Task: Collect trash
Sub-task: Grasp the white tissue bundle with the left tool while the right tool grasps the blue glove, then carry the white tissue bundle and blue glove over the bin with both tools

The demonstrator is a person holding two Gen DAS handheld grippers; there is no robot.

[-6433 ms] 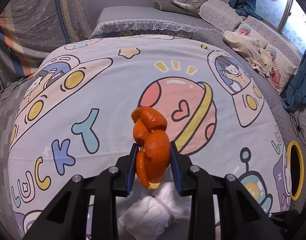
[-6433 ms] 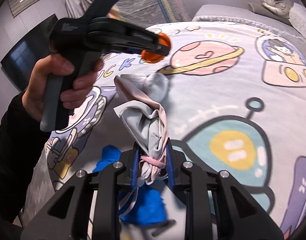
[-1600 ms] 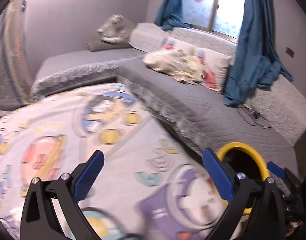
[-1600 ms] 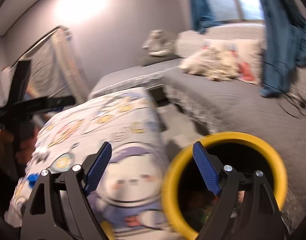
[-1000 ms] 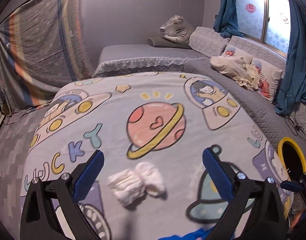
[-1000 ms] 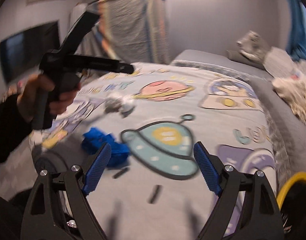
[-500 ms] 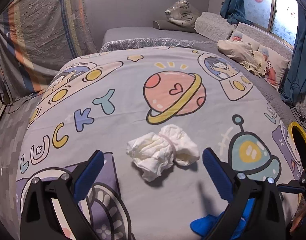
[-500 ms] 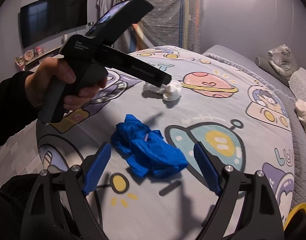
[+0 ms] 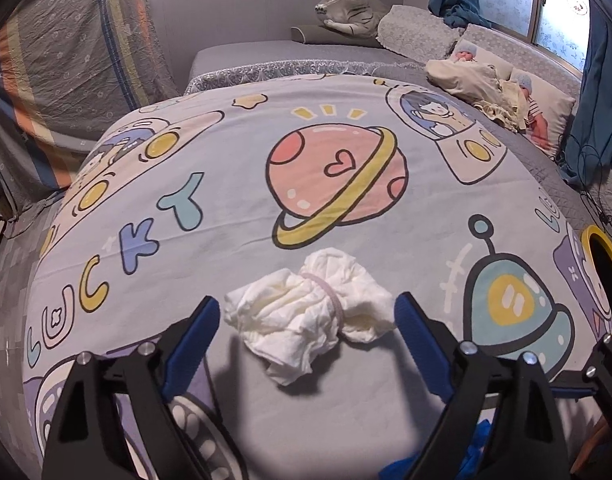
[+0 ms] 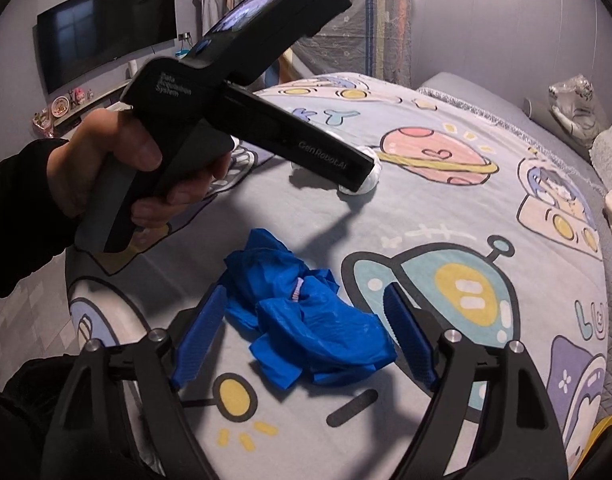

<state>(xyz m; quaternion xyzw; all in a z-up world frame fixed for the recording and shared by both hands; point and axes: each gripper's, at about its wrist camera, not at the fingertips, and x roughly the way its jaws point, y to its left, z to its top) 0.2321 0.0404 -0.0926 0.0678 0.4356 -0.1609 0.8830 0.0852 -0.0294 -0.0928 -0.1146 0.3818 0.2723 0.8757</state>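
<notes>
on the bedsheet (image 9: pixel 233 168), white wad (image 9: pixel 306 316) lengthwise left-right

Bare sheet (image 9: pixel 233 420) around white wad (image 9: pixel 306 320) and blue wad (image 10: pixel 301 320), bin (image 9: pixel 604 276) at right edge

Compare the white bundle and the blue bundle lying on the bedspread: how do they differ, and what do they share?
The white bundle looks like soft crumpled paper or cloth; the blue bundle looks like thin, glossy plastic. The white bundle lies between the left gripper's open fingers, the blue bundle between the right gripper's. Both are crumpled, cinched by a pinkish band and rest ungripped on the bedspread.
</notes>
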